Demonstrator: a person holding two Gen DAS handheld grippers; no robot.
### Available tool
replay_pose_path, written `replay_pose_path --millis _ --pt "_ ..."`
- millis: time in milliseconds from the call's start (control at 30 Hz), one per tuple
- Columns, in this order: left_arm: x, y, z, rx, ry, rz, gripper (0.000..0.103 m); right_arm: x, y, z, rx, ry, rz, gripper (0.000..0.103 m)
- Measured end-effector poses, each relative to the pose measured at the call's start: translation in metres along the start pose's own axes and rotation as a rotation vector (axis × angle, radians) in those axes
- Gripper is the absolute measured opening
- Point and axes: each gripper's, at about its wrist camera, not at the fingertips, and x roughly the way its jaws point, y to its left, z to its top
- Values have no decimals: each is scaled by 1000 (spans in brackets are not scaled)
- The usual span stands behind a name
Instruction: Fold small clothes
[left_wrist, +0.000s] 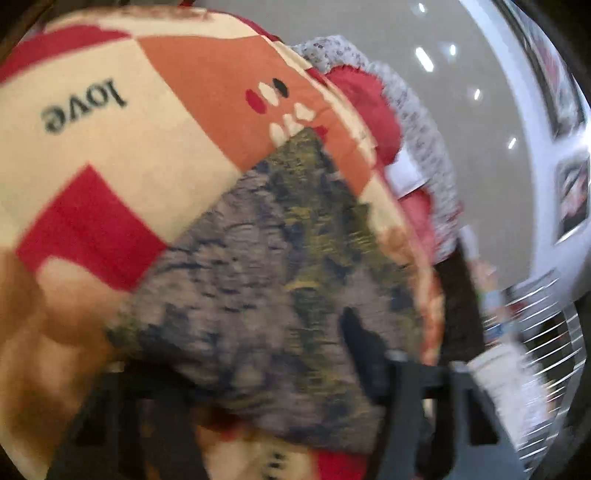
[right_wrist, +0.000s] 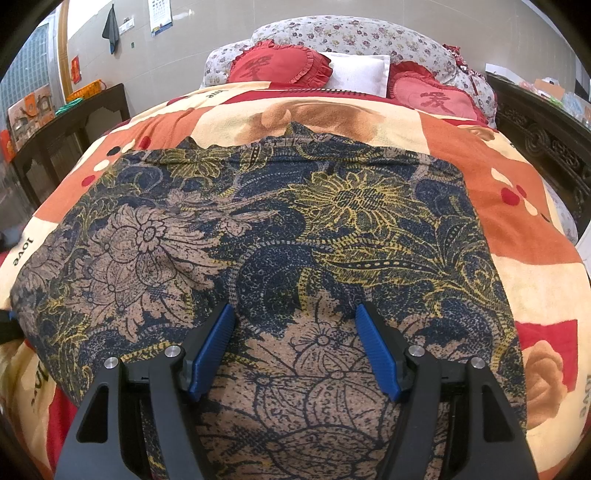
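Observation:
A dark blue, tan and yellow floral garment lies spread flat on the bed quilt. My right gripper is open just above the garment's near part, its blue pads wide apart with cloth between them but not pinched. The left wrist view is blurred and tilted: the same garment fills its lower middle, over the quilt. My left gripper shows only as dark blurred arms at the bottom; the cloth covers its fingertips, so its state is unclear.
Red heart pillows, a white pillow and a floral headboard lie at the bed's far end. A dark carved cabinet stands at the right, a dark side table at the left.

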Motion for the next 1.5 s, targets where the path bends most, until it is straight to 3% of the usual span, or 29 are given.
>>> replay_pose_path --millis 33,100,200,367,533,633,833,1100,1167,1200,1233,1500 --pt "1 4 -2 8 -3 28 29 -1 2 3 -8 15 -11 71" --pt "0 12 -4 29 -22 42 25 -8 8 15 -18 41 -24 69" --pt "-5 2 -12 143 -79 107 19 -24 22 42 -11 -9 58 69" --pt "-21 -61 -47 559 -298 266 14 -14 56 113 29 50 372 69" --pt "-26 -98 -71 799 -378 240 14 37 77 172 149 207 648 70" --pt "-24 -113 -76 877 -381 204 14 71 92 191 171 333 732 70" --pt "-16 -129 -85 977 -366 153 13 103 131 213 112 434 724 70" --pt "-6 -138 -92 1036 -342 136 13 111 178 238 -83 439 626 68" --pt "-5 -137 -92 1036 -341 143 13 116 189 233 -171 456 558 49" --pt "-6 -137 -93 1031 -341 145 13 119 192 232 -201 470 526 23" --pt "-7 -138 -93 1026 -341 145 13 122 191 230 -206 474 497 18" --pt "-12 -156 -109 1042 -330 99 13 105 127 233 -90 415 488 14"
